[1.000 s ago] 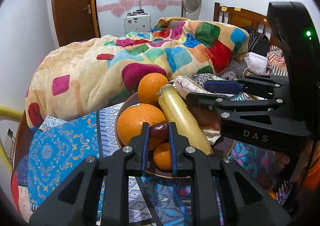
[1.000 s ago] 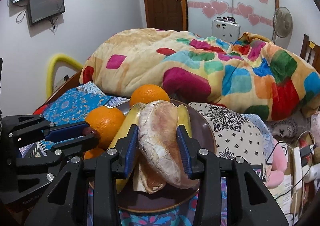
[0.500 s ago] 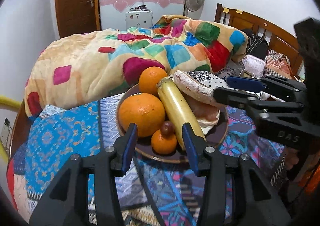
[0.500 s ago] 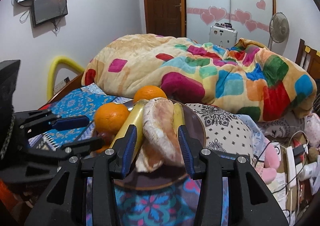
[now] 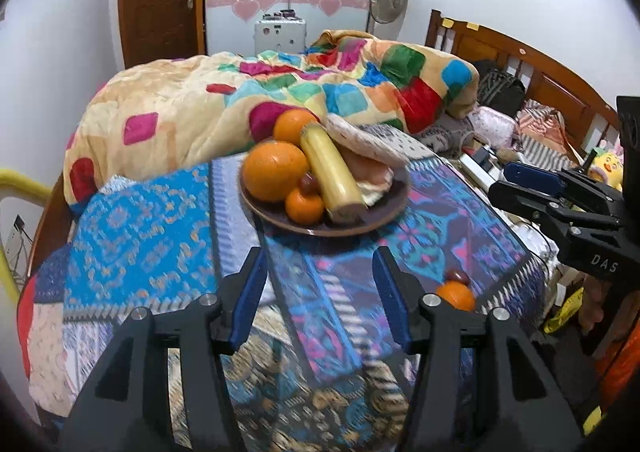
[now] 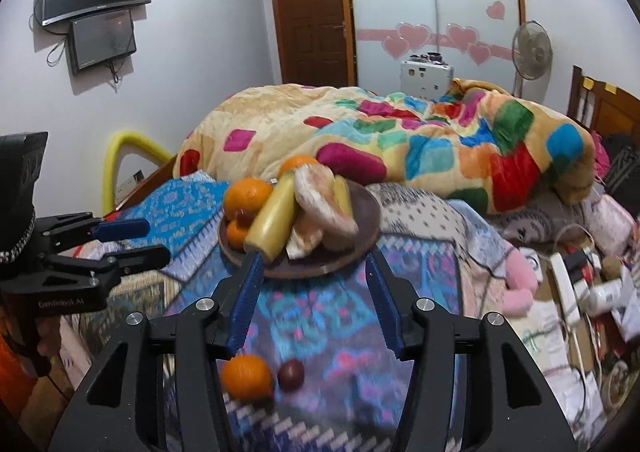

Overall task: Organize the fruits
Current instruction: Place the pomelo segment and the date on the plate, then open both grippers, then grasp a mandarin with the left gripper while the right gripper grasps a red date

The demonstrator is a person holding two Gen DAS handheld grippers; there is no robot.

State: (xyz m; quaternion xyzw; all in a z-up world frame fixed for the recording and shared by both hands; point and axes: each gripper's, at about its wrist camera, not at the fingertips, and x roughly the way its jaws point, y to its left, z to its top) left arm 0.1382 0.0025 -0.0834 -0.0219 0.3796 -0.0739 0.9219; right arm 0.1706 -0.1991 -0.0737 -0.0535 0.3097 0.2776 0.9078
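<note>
Matt brown plate (image 5: pixel 384 214) ahead of the claws; glossy smooth banana (image 5: pixel 332 176); patterned woven tablecloth (image 5: pixel 140 220); fluffy fleece blanket (image 5: pixel 192 108); varnished wooden headboard (image 5: pixel 532 68).

Patchwork blanket (image 6: pixel 400 140), fan (image 6: pixel 532 52), 2 wall screens (image 6: pixel 96 4).

A dark brown plate (image 5: pixel 384 218) carries bright oranges (image 5: pixel 274 171), a pale yellow banana (image 5: pixel 330 172) and a small maroon fruit (image 5: pixel 309 184). It sits on a blue, purple and teal patterned cloth (image 5: pixel 136 228). The quilt (image 6: pixel 400 136) behind is cream with multicoloured squares.
</note>
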